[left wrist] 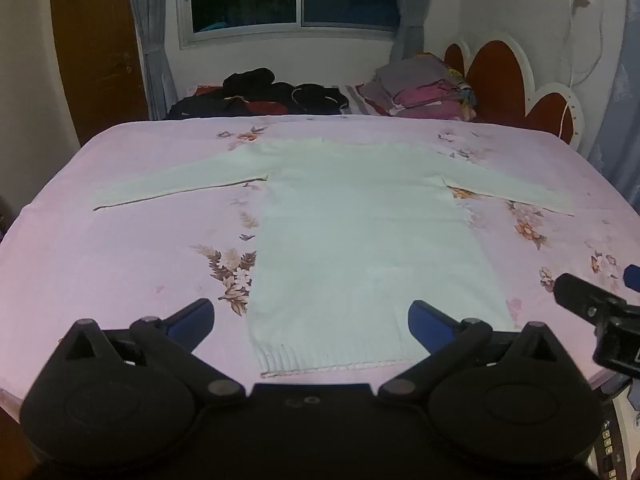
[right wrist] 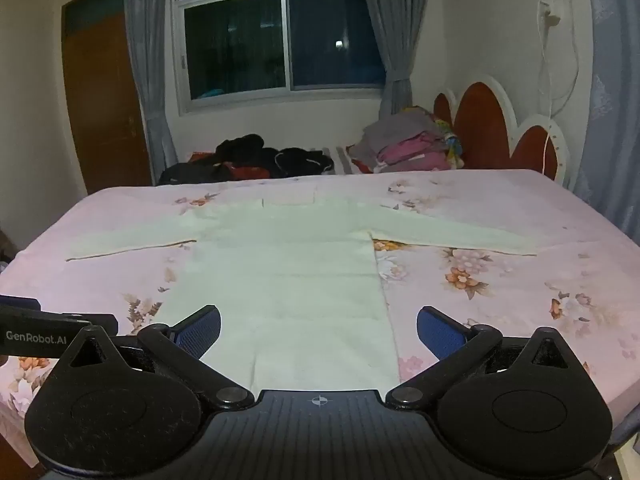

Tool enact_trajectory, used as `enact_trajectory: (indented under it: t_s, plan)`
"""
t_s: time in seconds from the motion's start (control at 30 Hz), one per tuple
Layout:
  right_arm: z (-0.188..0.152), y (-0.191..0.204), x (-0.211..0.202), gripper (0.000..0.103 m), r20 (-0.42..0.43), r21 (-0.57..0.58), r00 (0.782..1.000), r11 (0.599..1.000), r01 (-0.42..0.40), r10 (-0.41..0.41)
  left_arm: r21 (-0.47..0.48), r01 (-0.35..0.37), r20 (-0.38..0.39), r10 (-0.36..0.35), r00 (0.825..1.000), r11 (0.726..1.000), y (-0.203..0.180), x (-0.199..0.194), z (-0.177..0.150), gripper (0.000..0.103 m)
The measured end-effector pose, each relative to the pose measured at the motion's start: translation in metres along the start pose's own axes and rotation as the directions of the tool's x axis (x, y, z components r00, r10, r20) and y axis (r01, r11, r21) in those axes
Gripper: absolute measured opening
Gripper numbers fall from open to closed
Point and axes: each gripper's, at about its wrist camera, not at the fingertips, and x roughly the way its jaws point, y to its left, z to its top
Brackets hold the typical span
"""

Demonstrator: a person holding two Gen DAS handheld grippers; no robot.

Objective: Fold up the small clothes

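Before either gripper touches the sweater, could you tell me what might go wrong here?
The white sweater lies flat on a loose floral sheet, so a pinch may catch both layers. The left gripper and right gripper, both open, hover close together near the hem and could collide.

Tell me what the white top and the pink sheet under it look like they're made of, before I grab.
White top: looks like a soft knit, matte; ribbed bands show along its near hem, so likely a light sweater, fibre unclear. Pink sheet: a thin, smooth woven fabric with a printed flower pattern, lying flat with a slight sheen; cotton or a blend, I can't tell which.
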Motion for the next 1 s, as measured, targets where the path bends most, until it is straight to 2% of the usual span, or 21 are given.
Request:
enact_trajectory:
  t_s: [0.07,0.17,0.43,1.0]
  plan:
    - [-0.001,0.000,0.001,0.103,-0.012,0.000,1.000,1.000,-0.011,0.011,-0.002,0.010,0.034,-0.010,0.999,1.000,0.002,-0.006,-0.007,0.103]
    - [-0.003,0.002,-0.006,0.103,0.008,-0.009,1.000,1.000,-0.003,0.003,-0.026,0.003,0.036,-0.002,0.999,1.000,0.008,-0.013,-0.012,0.103]
    - [-0.009,0.006,-0.012,0.103,-0.024,-0.021,1.000,1.000,0.015,-0.016,-0.005,-0.023,0.018,0.023,1.000,1.000,-0.005,-0.020,-0.010,0.103]
    - [-0.009,-0.006,-0.008,0.103,-0.042,-0.007,0.999,1.000,0.015,-0.015,-0.018,-0.003,-0.012,0.003,1.000,1.000,-0.011,-0.007,-0.006,0.103]
